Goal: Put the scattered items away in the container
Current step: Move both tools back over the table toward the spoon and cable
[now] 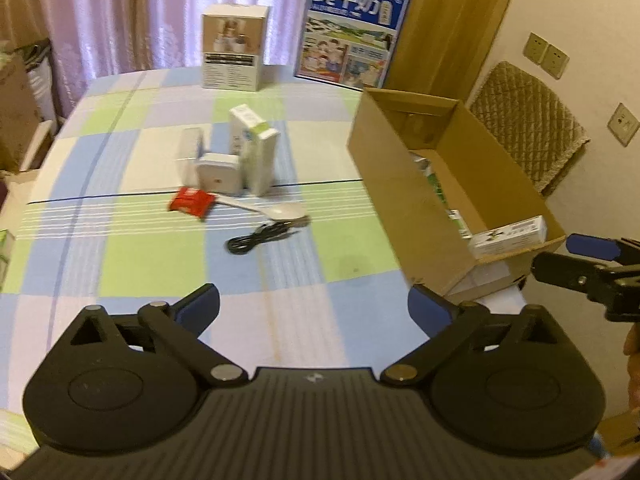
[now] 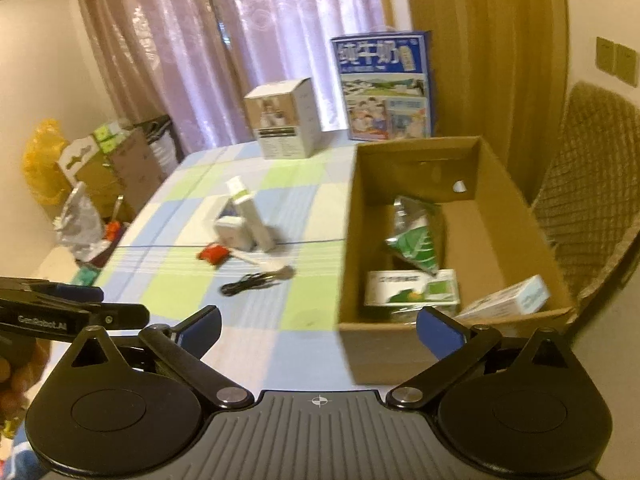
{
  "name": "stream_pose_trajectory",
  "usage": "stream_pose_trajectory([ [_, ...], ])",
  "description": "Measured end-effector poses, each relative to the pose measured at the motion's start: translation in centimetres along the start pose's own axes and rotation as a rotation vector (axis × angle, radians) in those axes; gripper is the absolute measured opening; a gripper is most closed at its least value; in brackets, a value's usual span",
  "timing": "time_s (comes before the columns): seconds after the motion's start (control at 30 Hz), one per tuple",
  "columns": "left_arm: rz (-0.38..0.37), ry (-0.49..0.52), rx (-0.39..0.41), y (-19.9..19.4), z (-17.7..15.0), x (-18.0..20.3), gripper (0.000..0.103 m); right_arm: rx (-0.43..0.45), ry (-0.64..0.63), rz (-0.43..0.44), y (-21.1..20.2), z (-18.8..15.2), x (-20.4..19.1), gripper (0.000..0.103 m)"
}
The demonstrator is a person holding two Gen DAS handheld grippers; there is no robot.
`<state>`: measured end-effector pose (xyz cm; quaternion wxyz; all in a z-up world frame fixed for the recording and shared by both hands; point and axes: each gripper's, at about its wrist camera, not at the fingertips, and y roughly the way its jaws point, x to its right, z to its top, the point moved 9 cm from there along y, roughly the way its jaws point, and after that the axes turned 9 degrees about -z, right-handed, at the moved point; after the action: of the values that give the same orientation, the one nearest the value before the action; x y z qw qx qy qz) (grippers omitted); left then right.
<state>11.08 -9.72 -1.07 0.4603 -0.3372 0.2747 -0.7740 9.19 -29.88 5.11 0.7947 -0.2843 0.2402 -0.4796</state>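
An open cardboard box [image 1: 404, 184] [image 2: 516, 204] stands at the table's right side and holds a green bag [image 2: 416, 240] and two small cartons [image 2: 412, 288]. Mid-table lie a red packet [image 1: 191, 201] [image 2: 212, 255], a white spoon [image 1: 266, 208] [image 2: 260, 263], a black cable [image 1: 256, 238] [image 2: 246, 283], a small white box [image 1: 218, 172] and upright white-green cartons [image 1: 260, 156] [image 2: 252, 216]. My left gripper [image 1: 314, 312] is open and empty above the near table. My right gripper [image 2: 320, 332] is open and empty by the box's near left corner.
A checked cloth [image 1: 132, 240] covers the table. A white product box [image 1: 234, 46] and a blue milk carton case [image 1: 350, 32] stand at the far edge. A quilted chair [image 2: 588, 184] is right of the box. Boxes and bags [image 2: 92, 168] sit on the floor at left.
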Motion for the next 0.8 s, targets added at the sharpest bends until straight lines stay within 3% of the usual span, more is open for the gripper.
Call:
stream_pose_trajectory([
  [0.4, 0.099, -0.088, 0.015, -3.0, -4.0, -6.8, 0.102, -0.062, -0.049, 0.079, 1.5, -3.6, -5.2, 0.101],
  [0.8, 0.096, -0.041, 0.016, -3.2, -5.1, -8.7, 0.101, -0.104, -0.119, 0.090, 3.3, -6.2, -7.8, 0.101],
])
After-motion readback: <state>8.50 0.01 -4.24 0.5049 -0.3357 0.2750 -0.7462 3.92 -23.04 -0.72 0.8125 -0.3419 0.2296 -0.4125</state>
